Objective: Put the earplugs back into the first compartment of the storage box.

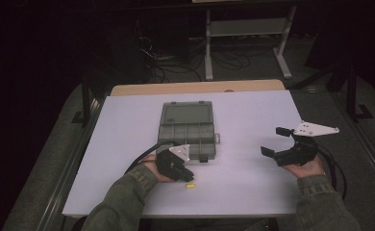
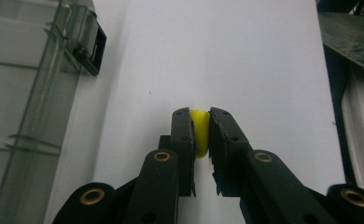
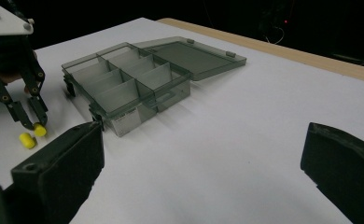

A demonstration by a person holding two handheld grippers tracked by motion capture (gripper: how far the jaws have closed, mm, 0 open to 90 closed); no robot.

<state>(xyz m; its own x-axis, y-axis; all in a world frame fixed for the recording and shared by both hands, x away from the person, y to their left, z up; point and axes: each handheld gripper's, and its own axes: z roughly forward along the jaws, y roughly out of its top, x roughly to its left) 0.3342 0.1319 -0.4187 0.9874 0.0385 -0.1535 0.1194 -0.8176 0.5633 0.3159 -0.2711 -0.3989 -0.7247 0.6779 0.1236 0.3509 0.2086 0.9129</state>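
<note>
Yellow shows between my left gripper's (image 2: 199,122) jaws: they are clamped on a small yellow piece (image 2: 199,130) that sits low against the white table (image 1: 128,125), near its front edge. From the high view, that gripper (image 1: 187,176) points toward me and to the right, just in front of the organiser box. A second yellow piece (image 3: 26,140) lies loose on the table just beside the held one (image 3: 40,129), the two close but apart.

Moving right, the smoky clear organiser box (image 1: 188,132) sits mid-table with its lid (image 1: 186,113) folded flat open behind it. I see its divided compartments, and I cannot tell whether anything lies in them.

Further right, my right gripper (image 1: 276,141) hangs above bare table, well apart from the box, its jaws spread wide with nothing between them. My sleeved forearm (image 1: 322,202) comes in below it.
</note>
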